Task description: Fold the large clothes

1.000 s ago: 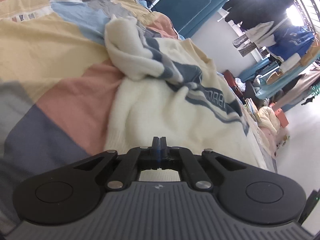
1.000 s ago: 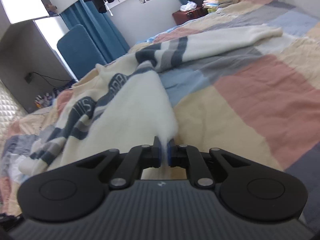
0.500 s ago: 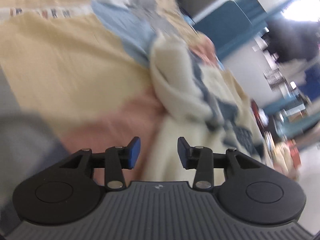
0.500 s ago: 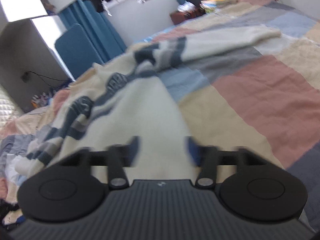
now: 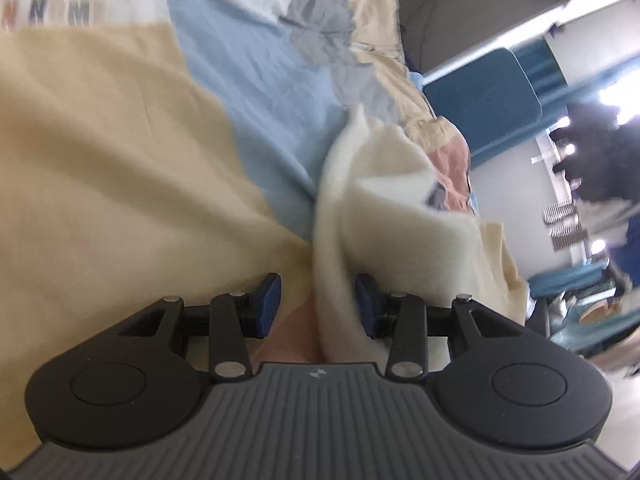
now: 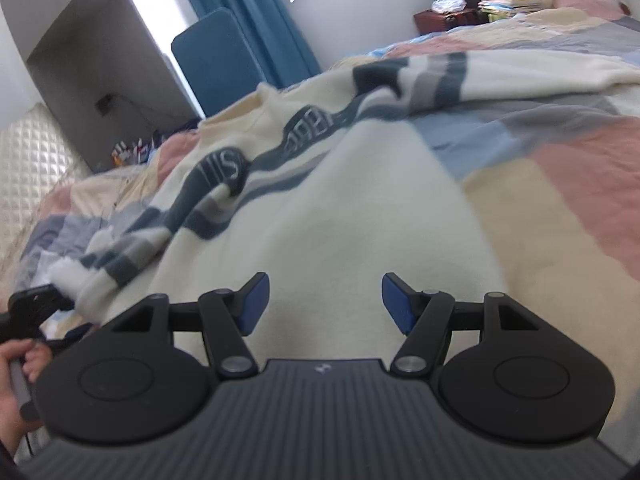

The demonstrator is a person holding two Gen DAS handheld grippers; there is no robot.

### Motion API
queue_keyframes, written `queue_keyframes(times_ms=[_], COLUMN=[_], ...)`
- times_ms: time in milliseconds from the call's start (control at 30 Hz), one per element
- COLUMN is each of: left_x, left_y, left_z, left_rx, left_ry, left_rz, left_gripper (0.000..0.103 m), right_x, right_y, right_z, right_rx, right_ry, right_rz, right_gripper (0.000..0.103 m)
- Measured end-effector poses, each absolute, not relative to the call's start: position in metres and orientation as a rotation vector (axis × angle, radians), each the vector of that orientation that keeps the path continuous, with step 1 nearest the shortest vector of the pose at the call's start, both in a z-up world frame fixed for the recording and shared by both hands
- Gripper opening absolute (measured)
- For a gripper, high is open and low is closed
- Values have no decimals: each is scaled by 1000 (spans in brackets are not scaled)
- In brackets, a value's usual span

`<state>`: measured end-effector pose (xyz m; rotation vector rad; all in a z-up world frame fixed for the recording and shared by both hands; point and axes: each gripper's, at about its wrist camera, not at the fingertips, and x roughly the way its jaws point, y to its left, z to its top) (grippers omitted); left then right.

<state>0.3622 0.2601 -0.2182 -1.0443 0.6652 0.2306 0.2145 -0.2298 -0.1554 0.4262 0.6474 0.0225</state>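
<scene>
Patchwork bedspread (image 6: 580,184) fills the room's bed; on it the cream sweater (image 6: 328,216) sprawls, its length running away from the right gripper (image 6: 324,300) (jaws parted, empty, just opened); the left gripper (image 5: 316,304), half-open, straddles a sleeve fold (image 5: 336,272) unpinched, nearer.

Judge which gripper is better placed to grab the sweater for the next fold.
Left, probably. The left gripper is open with a raised fold of the cream sweater between its fingers. The right gripper, also open, faces only flat sweater, offering no edge.
</scene>
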Motion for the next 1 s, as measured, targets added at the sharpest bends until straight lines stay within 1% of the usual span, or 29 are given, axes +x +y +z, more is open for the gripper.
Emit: queue_keyframes(times_ms=[133,267,333,433,567,633,667,700,800,867,1000], left_x=[388,413,425,442,472,485,490,495,505,507,506], left_y=[261,267,268,275,280,279,278,278,281,288,311], left_z=[-221,-223,-229,-240,-240,-231,-225,-217,-186,-156,-94], left_rx=[-1007,-1020,-1021,-1106,-1118,-1072,-1042,-1010,-890,-802,-711], left_ry=[645,610,589,543,566,575,583,595,577,502,335], left_rz=[183,153,149,165,150,150,167,182,250,291,347], left_gripper=[44,44,44,44,44,35,24,18,12,12,11], right_x=[235,251,255,266,275,278,279,280,280,278,278], right_y=[-216,-203,-198,-189,-185,-182,-181,-180,-179,-178,-176], right_z=[-166,-171,-174,-184,-191,-191,-191,-191,-190,-191,-190], right_rx=[351,281,227,116,70,59,60,61,63,59,49], right_ry=[674,645,606,596,599,594,593,593,593,588,578], right_rz=[2,21,27,-6,-23,-32,-36,-40,-49,-50,-52], right_gripper=[65,65,63,63,63,63,64,64,64,64,63])
